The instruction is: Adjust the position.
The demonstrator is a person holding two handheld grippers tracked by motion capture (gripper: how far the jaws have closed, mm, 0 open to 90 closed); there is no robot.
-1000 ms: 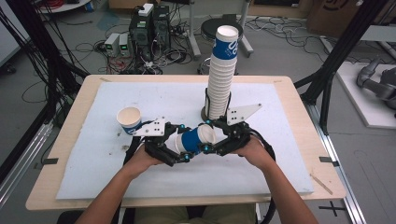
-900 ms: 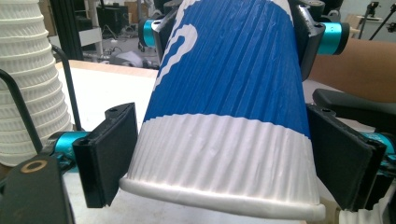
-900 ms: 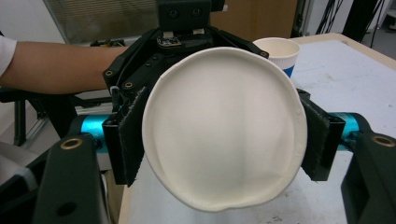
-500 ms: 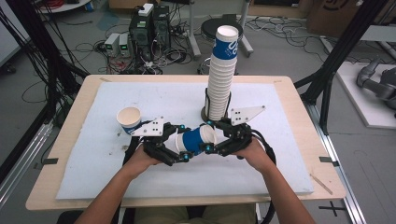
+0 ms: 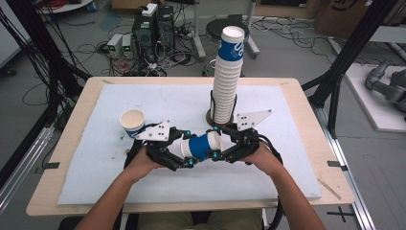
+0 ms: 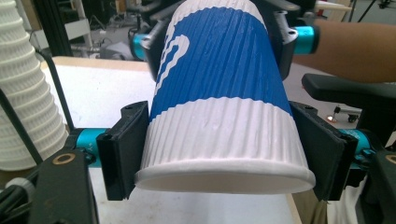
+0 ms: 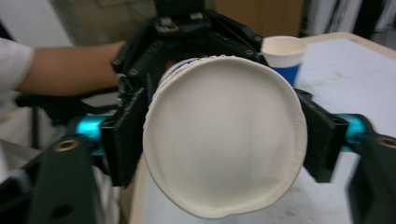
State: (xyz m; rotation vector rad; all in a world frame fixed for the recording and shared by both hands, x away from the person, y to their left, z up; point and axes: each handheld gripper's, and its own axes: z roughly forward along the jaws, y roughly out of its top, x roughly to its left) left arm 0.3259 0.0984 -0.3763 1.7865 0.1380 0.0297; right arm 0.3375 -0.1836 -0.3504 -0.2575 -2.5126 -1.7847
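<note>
A table [image 5: 72,191] covered by a white mat is seen from the high view, with cables and boxes on the floor behind it. A blue-and-white cup [image 5: 202,146] is held on its side above the mat, between the left gripper [image 5: 187,155] and the right gripper [image 5: 216,143]. A tall stack [image 5: 226,81] stands just behind, and a second cup [image 5: 132,123] is set upright to the left.

In the left gripper view, the cup [image 6: 219,98] is clamped at its white band by both pads [image 6: 122,154] (its narrow end pointed at the camera); the left gripper [image 6: 223,156] is thus closed on it.

In the right gripper view, the cup's mouth [image 7: 224,135] is faced. The jaws of the right gripper [image 7: 224,140] have just been opening, with the rim between them; whether the pads [image 7: 128,135] press on it cannot be told.
</note>
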